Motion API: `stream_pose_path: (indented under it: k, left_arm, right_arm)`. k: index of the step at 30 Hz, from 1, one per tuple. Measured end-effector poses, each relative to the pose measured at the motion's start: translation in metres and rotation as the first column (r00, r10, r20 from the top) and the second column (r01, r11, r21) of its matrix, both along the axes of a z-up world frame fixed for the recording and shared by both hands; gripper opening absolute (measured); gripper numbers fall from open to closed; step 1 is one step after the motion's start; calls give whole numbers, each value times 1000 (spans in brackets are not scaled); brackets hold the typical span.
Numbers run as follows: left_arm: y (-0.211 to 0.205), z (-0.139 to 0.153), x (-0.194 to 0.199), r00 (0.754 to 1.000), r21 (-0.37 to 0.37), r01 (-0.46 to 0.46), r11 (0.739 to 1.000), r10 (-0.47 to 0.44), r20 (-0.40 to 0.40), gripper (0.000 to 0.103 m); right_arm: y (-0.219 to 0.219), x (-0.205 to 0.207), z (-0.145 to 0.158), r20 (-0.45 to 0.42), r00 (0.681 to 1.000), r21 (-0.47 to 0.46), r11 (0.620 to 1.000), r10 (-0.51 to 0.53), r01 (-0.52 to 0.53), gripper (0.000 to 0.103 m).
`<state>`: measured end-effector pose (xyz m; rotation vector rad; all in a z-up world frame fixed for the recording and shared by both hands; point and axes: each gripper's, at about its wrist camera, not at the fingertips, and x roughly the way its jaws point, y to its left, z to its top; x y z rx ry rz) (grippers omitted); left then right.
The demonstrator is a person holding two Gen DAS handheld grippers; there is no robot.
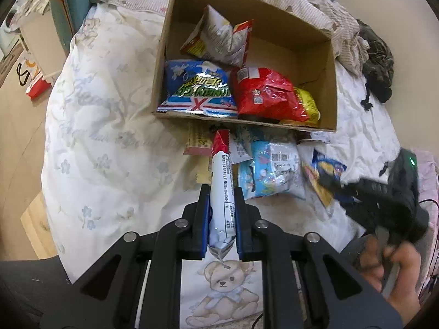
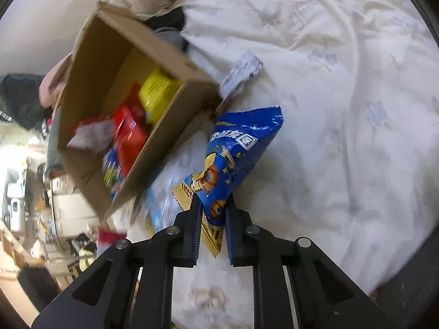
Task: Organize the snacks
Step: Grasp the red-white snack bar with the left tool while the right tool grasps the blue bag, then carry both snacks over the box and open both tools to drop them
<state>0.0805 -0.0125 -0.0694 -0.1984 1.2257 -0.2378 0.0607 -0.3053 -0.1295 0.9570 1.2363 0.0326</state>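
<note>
Just before the near wall of the brown cardboard box (image 1: 333,82) on the white floral quilt (image 1: 109,142), the left gripper (image 1: 221,192) is clamping a long white-and-red snack packet (image 1: 221,181) — the right gripper (image 2: 212,203) is pinching a blue foil snack bag (image 2: 236,148).

Ahead of your left gripper (image 1: 221,197) sits the cardboard box (image 1: 333,90) on the quilt (image 1: 109,142), several snack bags (image 1: 227,82) packed inside against its near wall. Between box and gripper, loose packets (image 1: 271,170) lie on the quilt, just right of the packet (image 1: 221,181) you're holding. Your right gripper (image 2: 212,205) has the box to its left, its own bag (image 2: 236,148) beside the box's corner.
</note>
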Motion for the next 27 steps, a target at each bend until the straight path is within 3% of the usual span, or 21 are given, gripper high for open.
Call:
stream_pose_path:
  k: [9,18,27]
  left_arm:
    - [8,4,-4,999,4,-24,1000,24,24,12]
    - [20,11,-13,997,14,-57,998,56,61,12]
    - [22,53,-6,987,-46,-54,997,60,148,12]
  right_arm:
    - [8,-33,46,158,984,-56,995,85,-77,12]
    - [26,-33,60,229,962,-53,988,150,-142,8]
    - [26,-32,104,413,898,-33,988,152,-152,8]
